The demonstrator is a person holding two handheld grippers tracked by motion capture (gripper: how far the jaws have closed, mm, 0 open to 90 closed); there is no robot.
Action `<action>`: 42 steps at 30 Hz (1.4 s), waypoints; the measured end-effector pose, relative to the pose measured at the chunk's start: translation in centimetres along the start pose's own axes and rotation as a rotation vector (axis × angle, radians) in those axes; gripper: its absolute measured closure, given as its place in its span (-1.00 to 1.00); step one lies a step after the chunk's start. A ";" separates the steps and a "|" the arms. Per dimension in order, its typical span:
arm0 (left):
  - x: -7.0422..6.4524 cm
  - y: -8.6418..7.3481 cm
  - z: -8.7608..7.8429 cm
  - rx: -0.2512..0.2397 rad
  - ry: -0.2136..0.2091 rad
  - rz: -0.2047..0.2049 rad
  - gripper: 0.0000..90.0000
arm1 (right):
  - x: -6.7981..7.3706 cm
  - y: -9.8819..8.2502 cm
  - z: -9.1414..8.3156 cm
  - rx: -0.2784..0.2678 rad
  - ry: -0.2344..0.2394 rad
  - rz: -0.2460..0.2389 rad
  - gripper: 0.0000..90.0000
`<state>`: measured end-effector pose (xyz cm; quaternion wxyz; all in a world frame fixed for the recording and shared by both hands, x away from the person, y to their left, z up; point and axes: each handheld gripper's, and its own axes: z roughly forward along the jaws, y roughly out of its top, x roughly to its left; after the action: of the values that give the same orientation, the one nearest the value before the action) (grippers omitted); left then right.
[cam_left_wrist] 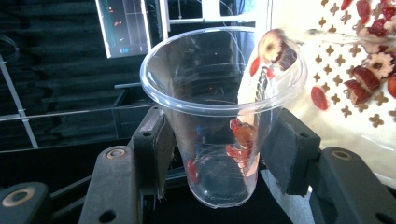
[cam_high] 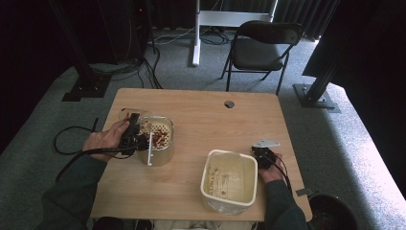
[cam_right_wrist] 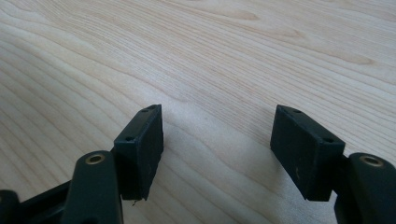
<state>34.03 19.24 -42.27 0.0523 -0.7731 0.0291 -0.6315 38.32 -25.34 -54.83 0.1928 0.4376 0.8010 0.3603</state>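
High view: wooden table (cam_high: 201, 120) on grey carpet (cam_high: 335, 134).

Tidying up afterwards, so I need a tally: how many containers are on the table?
3: a clear plastic cup in the left gripper, a perforated strainer tub beside it, and a white bin near the right gripper.

Dark green long sleeves (cam_high: 72, 189) are worn on both forearms. The left gripper (cam_left_wrist: 212, 154) is built of black parts, its jaws faced with flat dark pads and fixed by brass-coloured screws, and a black cable (cam_high: 67, 143) is trailed from it. The right gripper (cam_right_wrist: 217, 149) is likewise black, with small screw holes in its rectangular pads, and is topped by a grey three-cornered plate (cam_high: 266, 143).
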 end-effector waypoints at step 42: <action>0.8 0.4 -0.2 -0.025 -0.009 0.001 0.07 | -0.1 0.0 0.0 0.001 0.000 0.002 -0.25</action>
<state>34.00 18.79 -41.52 0.0431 -0.7765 0.0370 -0.6276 38.36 -25.39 -54.83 0.1924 0.4384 0.8006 0.3602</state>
